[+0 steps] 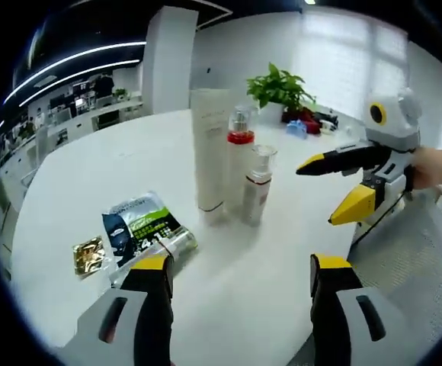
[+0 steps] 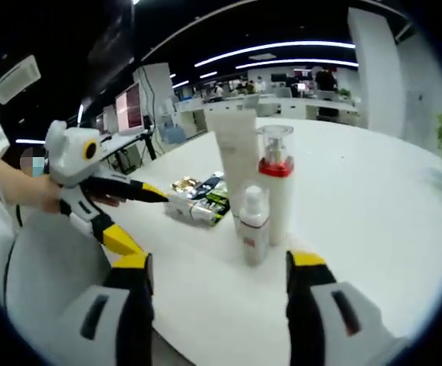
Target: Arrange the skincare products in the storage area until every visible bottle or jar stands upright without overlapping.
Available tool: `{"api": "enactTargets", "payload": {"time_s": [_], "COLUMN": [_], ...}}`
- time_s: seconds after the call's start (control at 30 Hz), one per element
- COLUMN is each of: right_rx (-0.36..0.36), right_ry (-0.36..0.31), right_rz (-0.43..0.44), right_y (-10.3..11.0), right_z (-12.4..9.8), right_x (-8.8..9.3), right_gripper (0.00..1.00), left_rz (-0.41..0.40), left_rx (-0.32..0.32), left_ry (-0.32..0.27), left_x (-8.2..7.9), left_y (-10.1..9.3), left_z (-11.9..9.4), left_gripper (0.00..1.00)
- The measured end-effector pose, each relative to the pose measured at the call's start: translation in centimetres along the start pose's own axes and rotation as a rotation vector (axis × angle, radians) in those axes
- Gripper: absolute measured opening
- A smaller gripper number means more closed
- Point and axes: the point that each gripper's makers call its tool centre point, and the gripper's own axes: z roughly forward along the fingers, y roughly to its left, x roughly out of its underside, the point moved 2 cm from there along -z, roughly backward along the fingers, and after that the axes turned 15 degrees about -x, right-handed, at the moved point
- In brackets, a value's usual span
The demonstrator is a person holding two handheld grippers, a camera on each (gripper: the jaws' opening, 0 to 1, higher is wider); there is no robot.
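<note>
Three products stand upright in a tight cluster mid-table (image 1: pixel 282 305): a tall white tube (image 1: pixel 208 149), a bottle with a red collar and clear cap (image 1: pixel 238 156), and a small pump bottle (image 1: pixel 257 185) in front. In the left gripper view the tube and the red-collar bottle look to be touching or just beside each other; can't tell which from this angle. The pump bottle sits just beside the red-collar bottle.

Lying flat near the left gripper (image 1: pixel 240 271): a green and dark sachet pack (image 1: pixel 137 223), with what looks like a small tube (image 1: pixel 177 244) at its edge, and a gold foil packet (image 1: pixel 88 255) beside it. Blurry, so I'm not sure about the small tube.

Left gripper: jaws spread wide, nothing between them, low over the table short of the cluster. Right gripper (image 1: pixel 328 191): comes in from the right, jaws apart, empty, tips pointing at the cluster but clear of it.

The right gripper view shows its own jaws spread too, with the pump bottle between and beyond them.

A potted plant (image 1: pixel 282 88) and some small items sit at the far table edge.
</note>
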Motion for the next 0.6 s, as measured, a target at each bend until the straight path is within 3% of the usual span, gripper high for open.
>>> {"api": "enactTargets", "payload": {"time_s": [0.6], "right_rx": [0.009], "right_ry": [-0.053], "right_rz": [0.022], "right_y": [2.2], "right_z": [-1.5], "right_x": [-0.6], "right_gripper": [0.87], "left_rz": [-0.088], "left_rx": [-0.095], "left_ry": [-0.004], "left_x": [1.6], "left_y": [3.9], "left_z": [-5.9], "left_gripper": [0.82]}}
